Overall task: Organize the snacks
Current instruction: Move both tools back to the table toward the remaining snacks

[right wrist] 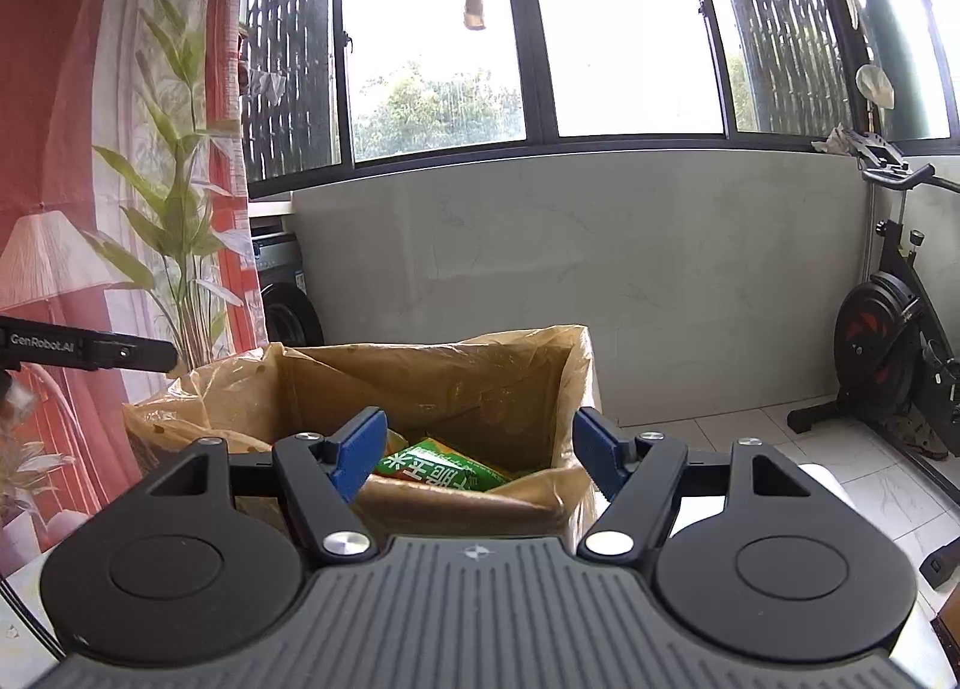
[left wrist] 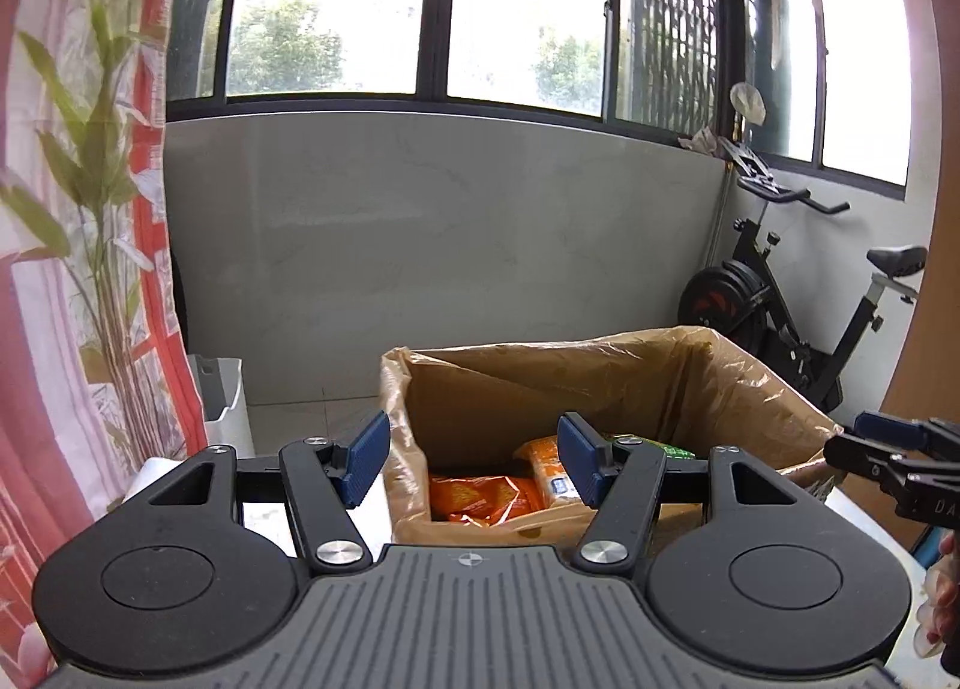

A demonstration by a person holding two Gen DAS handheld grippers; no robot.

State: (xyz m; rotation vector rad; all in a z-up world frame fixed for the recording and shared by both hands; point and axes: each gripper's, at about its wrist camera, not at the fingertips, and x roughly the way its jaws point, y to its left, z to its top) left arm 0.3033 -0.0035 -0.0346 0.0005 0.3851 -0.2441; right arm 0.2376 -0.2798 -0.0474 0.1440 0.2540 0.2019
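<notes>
The left tool (left wrist: 474, 464) is open and holds nothing; its two blue pads (left wrist: 365, 458) stand wide apart in front of the near rim of a cardboard box (left wrist: 600, 383). The box is lined with a thin brownish plastic bag (left wrist: 750, 377) that folds out over all its edges, and the top is open. Inside, low against the near wall, lie the snacks: an orange packet (left wrist: 480, 497), beside it a second orange pack (left wrist: 543, 470) with a small blue label, and a green packet (left wrist: 675, 452) partly hidden behind the right finger.

The right tool (right wrist: 480, 455) is also open and empty. It is just before the near edge of the same box (right wrist: 420, 383), and between its pads a green packet (right wrist: 438, 470) with white characters is seen resting in the box. In the left wrist view the right tool (left wrist: 888, 449) appears at the right border, beside the right side of the box; in the right wrist view the left tool (right wrist: 90, 352) comes in from the left border, above the left rim.

The box stands on a white bench (left wrist: 264, 515), close to its far edge. Beyond it there is open tiled floor (right wrist: 720, 431) up to a grey wall (left wrist: 450, 239) under the windows. On the left hangs a curtain (left wrist: 72, 269), and on the right stands an exercise bike (left wrist: 798, 299), well apart from the box.
</notes>
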